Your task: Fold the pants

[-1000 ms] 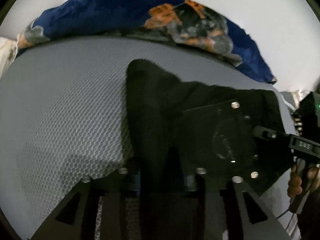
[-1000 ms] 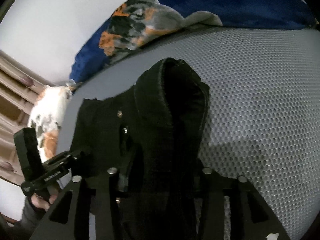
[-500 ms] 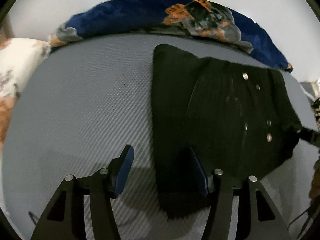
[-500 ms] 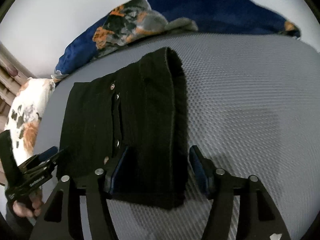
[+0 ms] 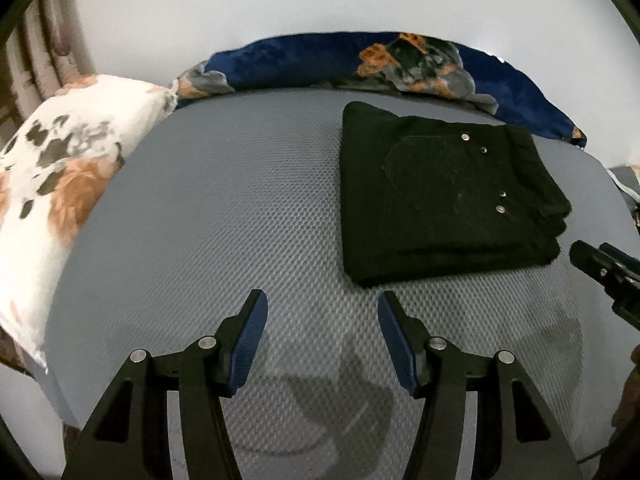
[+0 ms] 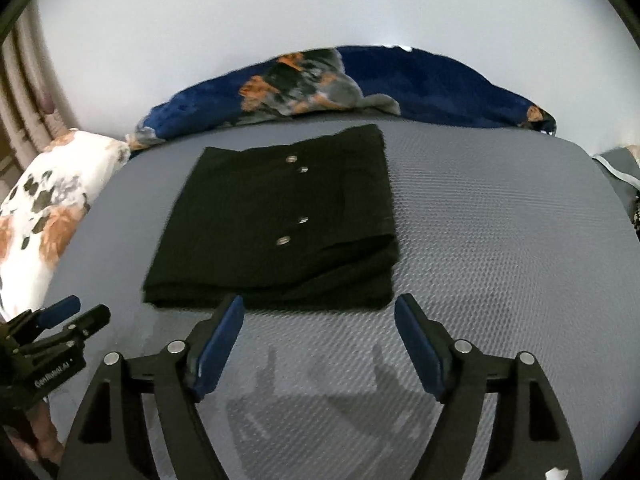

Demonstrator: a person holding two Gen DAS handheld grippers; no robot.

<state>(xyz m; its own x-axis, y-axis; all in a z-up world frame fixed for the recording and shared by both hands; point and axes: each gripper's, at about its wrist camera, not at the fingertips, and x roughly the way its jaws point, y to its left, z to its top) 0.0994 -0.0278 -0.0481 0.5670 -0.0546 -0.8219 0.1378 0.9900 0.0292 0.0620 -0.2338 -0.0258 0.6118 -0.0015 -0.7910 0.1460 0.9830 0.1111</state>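
Black pants (image 5: 444, 196) (image 6: 280, 224) lie folded into a flat rectangle on the grey mesh mattress (image 5: 224, 216) (image 6: 500, 240), silver buttons facing up. My left gripper (image 5: 320, 304) hangs open above bare mattress, short of the pants' near left corner, with nothing between its blue pads. My right gripper (image 6: 319, 308) sits just short of the pants' near edge; its jaws are opening and nothing is between them. The left gripper also shows at the lower left of the right wrist view (image 6: 76, 312), and part of the right gripper's black body (image 5: 600, 268) shows at the right edge of the left wrist view.
A blue, orange and grey blanket (image 5: 400, 64) (image 6: 360, 80) is bunched along the far edge against a white wall. A white floral pillow (image 5: 60, 160) (image 6: 44, 204) lies at the left. Curtains (image 5: 44, 40) hang in the far left corner.
Both grippers let go of the pants, opened and drew back and up toward me. The pants now lie flat and folded on the mattress, and more of the bed is in view.
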